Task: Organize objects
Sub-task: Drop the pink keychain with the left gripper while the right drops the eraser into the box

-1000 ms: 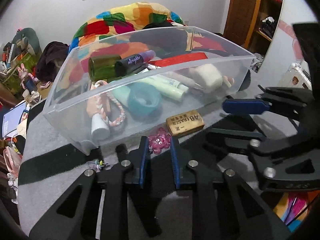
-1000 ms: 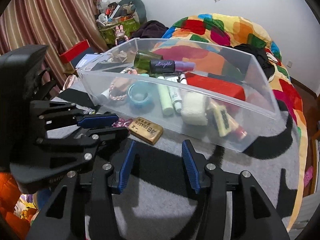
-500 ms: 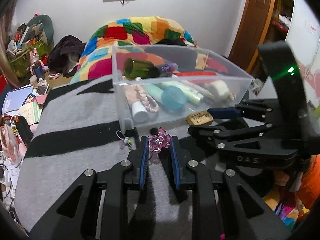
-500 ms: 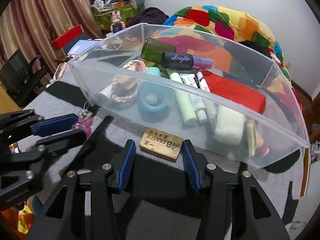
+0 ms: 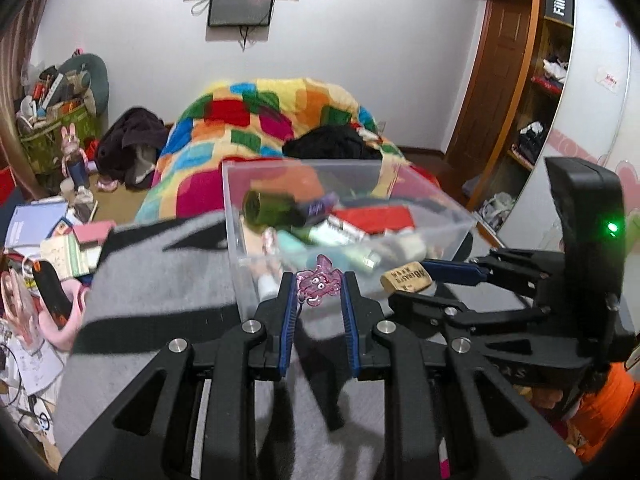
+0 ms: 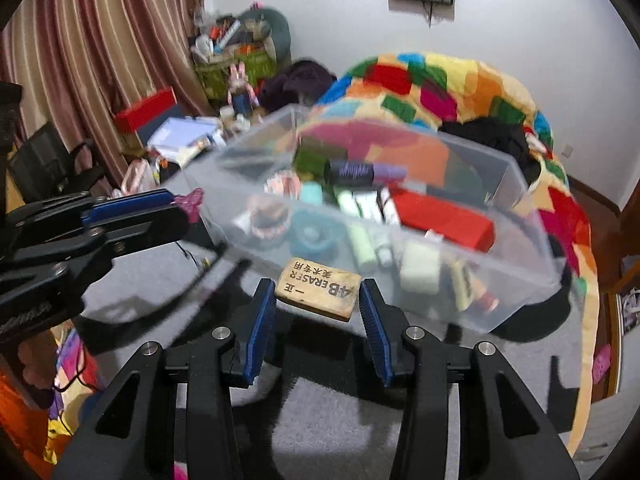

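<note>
A pink see-through octopus charm (image 5: 320, 285) hangs pinched at the tips of my left gripper (image 5: 318, 278), which is shut on it above the grey blanket, just in front of the clear plastic bin (image 5: 304, 165). The charm (image 6: 190, 199) also shows in the right wrist view. A tan block eraser (image 6: 316, 289) sits crosswise between the blue pads of my right gripper (image 6: 316, 286). Those jaws are closing, pressing on its ends and holding it off the blanket near the bin's front wall (image 6: 492, 292). The bin holds several bottles, tubes, a red box and a teal tape roll.
The bin stands on a grey blanket with black stripes (image 5: 160, 280). Behind it lies a bright patchwork quilt (image 5: 256, 120). Boxes, books and toys crowd the floor at the left (image 5: 52, 232). A wooden wardrobe (image 5: 520, 100) stands at the right.
Both grippers rose and pulled back from the bin. The left took the charm off the blanket; the right closed around the eraser and lifted it.
</note>
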Action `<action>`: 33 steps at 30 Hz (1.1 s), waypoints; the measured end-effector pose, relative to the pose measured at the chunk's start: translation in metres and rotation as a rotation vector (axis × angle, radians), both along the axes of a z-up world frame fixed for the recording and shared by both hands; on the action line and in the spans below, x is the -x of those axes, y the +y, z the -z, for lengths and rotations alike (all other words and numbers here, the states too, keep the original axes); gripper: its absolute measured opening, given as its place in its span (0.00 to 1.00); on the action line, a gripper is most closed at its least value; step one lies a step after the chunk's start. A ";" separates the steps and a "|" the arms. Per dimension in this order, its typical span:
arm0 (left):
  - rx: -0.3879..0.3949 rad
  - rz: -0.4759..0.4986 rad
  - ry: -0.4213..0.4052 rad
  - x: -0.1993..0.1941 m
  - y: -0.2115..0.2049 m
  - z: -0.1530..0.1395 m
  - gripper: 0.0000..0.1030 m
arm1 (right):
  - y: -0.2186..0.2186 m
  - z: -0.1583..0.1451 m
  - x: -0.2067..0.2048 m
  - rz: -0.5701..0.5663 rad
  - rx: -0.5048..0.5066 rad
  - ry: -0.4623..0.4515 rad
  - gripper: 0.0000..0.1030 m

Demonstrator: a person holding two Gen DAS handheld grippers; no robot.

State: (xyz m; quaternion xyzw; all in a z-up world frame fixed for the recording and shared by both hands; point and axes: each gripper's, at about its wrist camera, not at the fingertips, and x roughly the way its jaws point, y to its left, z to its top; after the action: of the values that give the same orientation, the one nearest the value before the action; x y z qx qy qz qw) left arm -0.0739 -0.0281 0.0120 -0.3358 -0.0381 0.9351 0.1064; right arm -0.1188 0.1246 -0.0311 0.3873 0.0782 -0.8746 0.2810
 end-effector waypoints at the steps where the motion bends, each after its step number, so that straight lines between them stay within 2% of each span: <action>1: 0.000 -0.001 0.016 0.000 0.000 -0.006 0.21 | 0.001 -0.005 -0.002 0.005 0.010 0.015 0.38; 2: 0.000 -0.002 0.032 0.001 0.001 -0.012 0.21 | 0.006 -0.018 -0.006 0.017 0.045 0.053 0.38; 10: -0.007 -0.003 0.147 0.003 0.002 -0.054 0.21 | 0.026 -0.058 -0.002 0.082 0.151 0.158 0.38; 16: 0.000 -0.021 0.182 0.019 0.004 -0.061 0.21 | 0.026 -0.062 0.014 0.109 0.159 0.170 0.39; 24: -0.021 -0.050 0.064 0.057 -0.005 -0.022 0.21 | 0.020 -0.026 0.052 0.142 0.110 0.063 0.38; 33: -0.041 -0.036 -0.048 0.079 -0.003 0.012 0.21 | 0.013 -0.007 0.067 0.117 0.081 -0.011 0.39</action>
State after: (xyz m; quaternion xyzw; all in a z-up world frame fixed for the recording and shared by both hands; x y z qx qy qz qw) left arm -0.1527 -0.0316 -0.0004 -0.3550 -0.0659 0.9276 0.0957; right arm -0.1859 0.1375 -0.0240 0.3843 0.0186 -0.8899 0.2452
